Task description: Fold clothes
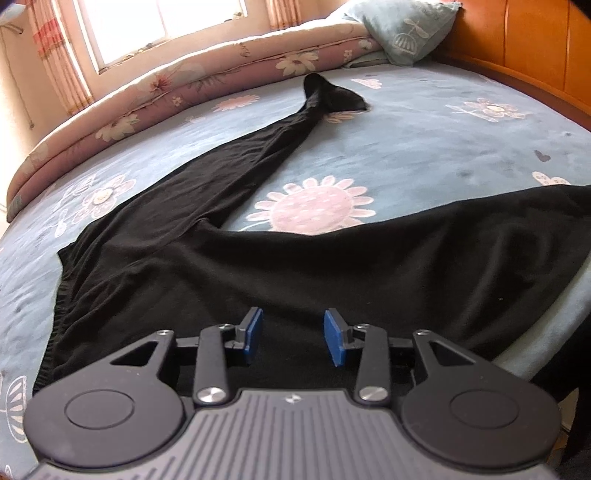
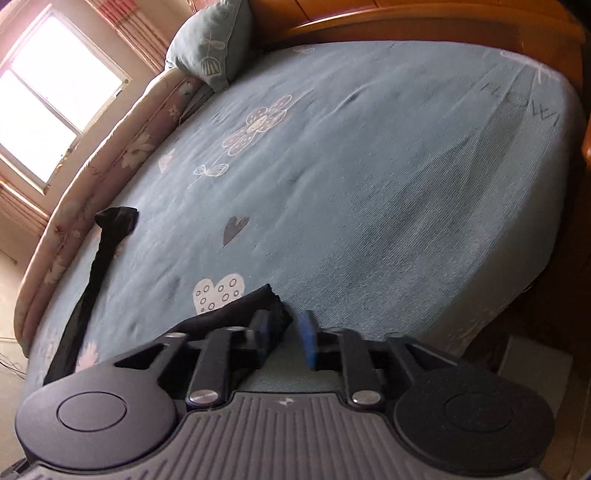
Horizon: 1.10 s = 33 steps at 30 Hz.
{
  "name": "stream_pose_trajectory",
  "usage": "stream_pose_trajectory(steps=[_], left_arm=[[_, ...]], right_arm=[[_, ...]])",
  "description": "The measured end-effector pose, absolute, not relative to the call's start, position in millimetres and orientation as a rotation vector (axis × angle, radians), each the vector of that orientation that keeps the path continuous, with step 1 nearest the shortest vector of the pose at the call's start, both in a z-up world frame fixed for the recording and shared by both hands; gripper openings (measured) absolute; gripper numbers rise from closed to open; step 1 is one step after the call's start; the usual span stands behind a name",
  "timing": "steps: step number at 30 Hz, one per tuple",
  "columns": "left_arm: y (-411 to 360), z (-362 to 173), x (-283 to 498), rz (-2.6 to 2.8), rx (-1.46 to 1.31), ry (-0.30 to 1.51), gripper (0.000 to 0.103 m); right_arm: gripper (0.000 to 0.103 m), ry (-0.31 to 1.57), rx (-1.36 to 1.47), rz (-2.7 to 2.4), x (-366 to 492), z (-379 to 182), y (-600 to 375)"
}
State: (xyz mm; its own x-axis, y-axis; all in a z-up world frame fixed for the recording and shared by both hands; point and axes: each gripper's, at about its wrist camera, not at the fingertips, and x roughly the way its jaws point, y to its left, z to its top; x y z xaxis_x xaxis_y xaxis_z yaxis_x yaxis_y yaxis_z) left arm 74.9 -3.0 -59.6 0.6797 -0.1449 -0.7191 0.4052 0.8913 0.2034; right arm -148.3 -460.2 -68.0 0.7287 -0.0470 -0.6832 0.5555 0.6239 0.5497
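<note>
Left wrist view: a black knitted garment with long narrow legs point(image 1: 229, 236) is seen spread over a blue bedsheet printed with pink and white flowers point(image 1: 424, 155); one leg is stretched away toward the far side of the bed, its foot end lying near a rolled floral quilt in dusty pink point(image 1: 177, 85). A pale blue cushion with a white line drawing point(image 1: 406, 29) is propped against an orange wooden headboard point(image 1: 517, 40). The left gripper point(image 1: 293, 338) is held low over the garment's broad part, its blue pads parted at a moderate gap; nothing is pinched between them, though black fabric lies beneath. Right wrist view: the right gripper point(image 2: 286, 339) is found at the near edge of the bed, jaws partly apart. A bunched corner of the black garment sits against the left blue pad point(image 2: 263, 332), while the right pad stands clear of it, so no clamping is shown. The far leg is seen again as a thin dark strip at the left. No brand, label or legible writing is made out in either view; only a small emblem is noted on each gripper body, too small to read. No containers are seen.
</note>
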Motion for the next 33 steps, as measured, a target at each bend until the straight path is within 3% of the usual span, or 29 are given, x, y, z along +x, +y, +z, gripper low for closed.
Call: stream_pose_trajectory(steps=[3, 8, 9, 12, 17, 23, 24, 26, 28, 33], left_arm=[[-9.1, -58.9, 73.2, -0.325, 0.381, 0.761, 0.038], [-14.3, -57.4, 73.6, -0.326, 0.384, 0.763, 0.038], [-15.3, -57.6, 73.9, -0.323, 0.386, 0.765, 0.038], [-18.2, -58.4, 74.2, -0.318, 0.391, 0.769, 0.039], [-22.2, -60.5, 74.2, -0.323, 0.389, 0.777, 0.039], [-21.2, -60.8, 72.3, -0.330, 0.378, 0.772, 0.039], [-19.9, -60.9, 72.0, -0.329, 0.380, 0.772, 0.039], [-16.5, -61.8, 72.1, -0.323, 0.376, 0.773, 0.039], [-13.2, -63.0, 73.3, -0.316, 0.365, 0.775, 0.039], [-13.1, -67.8, 75.8, -0.326, 0.349, 0.781, 0.040]], right_arm=[[0.051, 0.680, 0.850, -0.379, -141.2, -74.2, -465.7], [0.052, 0.674, 0.935, -0.267, -130.4, -90.4, -473.5], [0.050, 0.672, 0.932, -0.254, -127.9, -92.5, -473.2], [0.005, 0.642, 0.879, -0.262, -120.7, -91.8, -468.6], [0.005, 0.537, 0.649, -0.076, -102.5, -62.0, -421.4], [0.019, 0.790, 0.304, 0.311, -70.9, -69.4, -311.1], [0.026, 0.811, 0.288, 0.308, -71.1, -72.3, -305.6], [0.029, 0.828, 0.301, 0.273, -74.7, -73.6, -305.5], [0.046, 0.808, 0.372, 0.216, -81.8, -68.7, -318.8], [0.047, 0.714, 0.559, 0.113, -99.2, -52.0, -359.2]])
